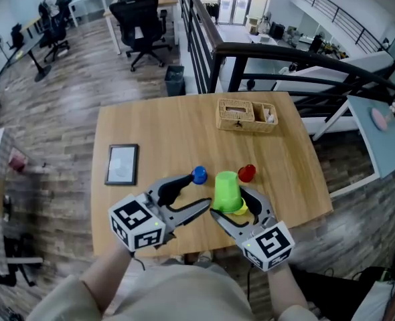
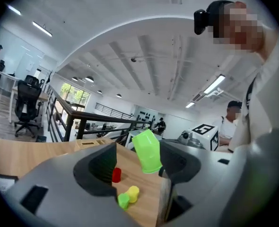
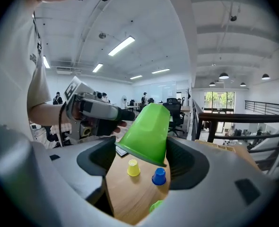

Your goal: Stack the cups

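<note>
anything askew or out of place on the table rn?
Only the large green cup: it hangs mouth-down and tilted, clamped in the right gripper above the table, not seated on any cup. The small yellow cup, blue cup and red cup sit apart, unstacked. No spill or damage shows.

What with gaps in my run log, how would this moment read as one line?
left gripper: open, empty | right gripper: shut on green cup, inverted, raised | blue cup, red cup, yellow cup: on table
</note>
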{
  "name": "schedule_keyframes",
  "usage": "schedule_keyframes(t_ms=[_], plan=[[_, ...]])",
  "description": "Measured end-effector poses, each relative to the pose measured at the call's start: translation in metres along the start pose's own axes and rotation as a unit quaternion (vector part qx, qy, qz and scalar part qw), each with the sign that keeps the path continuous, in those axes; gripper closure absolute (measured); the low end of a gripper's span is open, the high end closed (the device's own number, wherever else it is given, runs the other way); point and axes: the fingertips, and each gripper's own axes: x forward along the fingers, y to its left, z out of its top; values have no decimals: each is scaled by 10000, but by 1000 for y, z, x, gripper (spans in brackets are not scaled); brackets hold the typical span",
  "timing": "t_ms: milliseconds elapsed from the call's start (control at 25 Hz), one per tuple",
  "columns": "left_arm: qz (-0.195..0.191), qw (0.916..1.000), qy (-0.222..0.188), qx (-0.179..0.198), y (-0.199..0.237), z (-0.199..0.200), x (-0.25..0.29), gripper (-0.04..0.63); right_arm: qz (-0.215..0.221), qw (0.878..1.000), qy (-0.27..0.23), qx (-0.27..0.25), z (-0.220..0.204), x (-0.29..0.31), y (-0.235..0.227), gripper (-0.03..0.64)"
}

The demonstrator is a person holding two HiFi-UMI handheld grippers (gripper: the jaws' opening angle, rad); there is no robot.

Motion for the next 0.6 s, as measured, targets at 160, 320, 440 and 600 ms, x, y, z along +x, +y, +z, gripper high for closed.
schedule_keyframes(t_ms=[160,320,440,600], plan=[[-510,9986,135,-51,-14,11,11,307,150,9993,-155,-312,4,-3,15,270],[-958,9948,251,-248,-30,11,19,305,386,9976,-249,-518,6,-9,29,270],[-1176,9915,330,-441,-37,8,25,305,502,9959,-297,-696,5,-12,33,270],[-1367,9883,350,-583,-44,6,31,305,594,9941,-359,-835,6,-14,36,270]])
